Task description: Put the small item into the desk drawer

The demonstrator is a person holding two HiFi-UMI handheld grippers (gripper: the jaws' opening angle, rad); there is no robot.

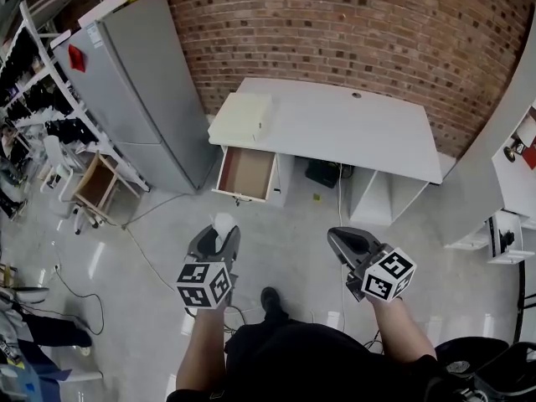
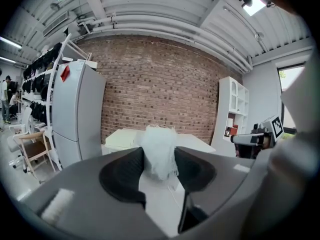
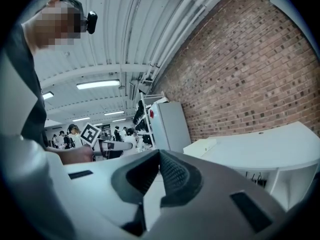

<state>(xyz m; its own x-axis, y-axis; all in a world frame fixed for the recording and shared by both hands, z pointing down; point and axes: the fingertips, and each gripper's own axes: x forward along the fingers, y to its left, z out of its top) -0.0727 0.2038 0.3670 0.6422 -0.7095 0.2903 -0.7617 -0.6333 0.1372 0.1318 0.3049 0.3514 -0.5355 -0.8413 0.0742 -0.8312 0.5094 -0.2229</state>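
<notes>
Small white wad (image 2: pixel 159 151) is clamped between the left gripper (image 1: pixel 221 234) pads, over the floor. Open desk drawer (image 1: pixel 247 172) sits at 1 o'clock from it, well apart. Right gripper (image 1: pixel 337 237) at 3 o'clock, jaws together, nothing between.

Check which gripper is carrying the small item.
The left gripper: its jaws clamp a white meshy wad. The right gripper has its jaws shut on each other with nothing between them.
</notes>
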